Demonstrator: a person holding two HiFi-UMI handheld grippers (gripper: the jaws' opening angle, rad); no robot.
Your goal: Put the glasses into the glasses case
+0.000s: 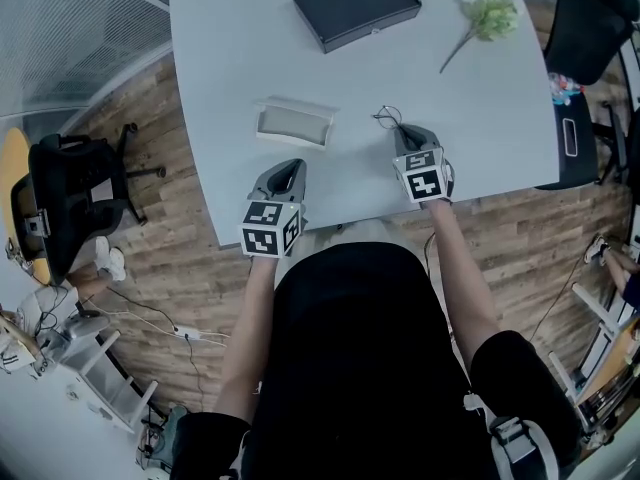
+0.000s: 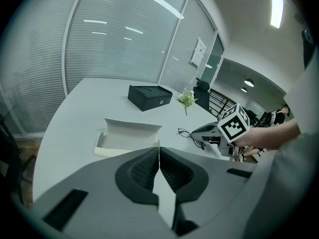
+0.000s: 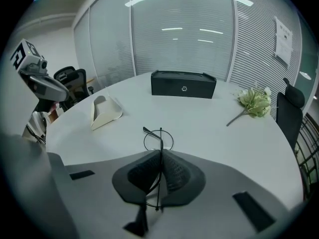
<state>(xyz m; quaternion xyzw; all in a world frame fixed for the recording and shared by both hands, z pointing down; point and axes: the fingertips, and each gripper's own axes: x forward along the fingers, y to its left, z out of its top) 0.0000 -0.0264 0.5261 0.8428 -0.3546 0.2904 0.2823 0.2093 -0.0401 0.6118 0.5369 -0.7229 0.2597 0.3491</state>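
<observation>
Thin black wire-framed glasses (image 3: pixel 158 139) are clamped edge-on between the pads of my right gripper (image 3: pixel 160 153), which is shut on them just above the white table (image 1: pixel 230 58). One lens ring sticks out past the fingertips. In the head view the glasses (image 1: pixel 388 118) show just ahead of the right gripper (image 1: pixel 405 134). The open white glasses case (image 1: pixel 295 123) lies to their left, its lid standing up; it also shows in the left gripper view (image 2: pixel 128 136). My left gripper (image 2: pixel 159 151) is shut on nothing, near the table's front edge behind the case.
A black box (image 1: pixel 357 6) lies at the far side of the table, with a sprig of pale flowers (image 1: pixel 490 13) to its right. Office chairs (image 1: pixel 70 193) stand on the wooden floor at left and far right. A glass wall with blinds (image 3: pixel 179 34) lies beyond.
</observation>
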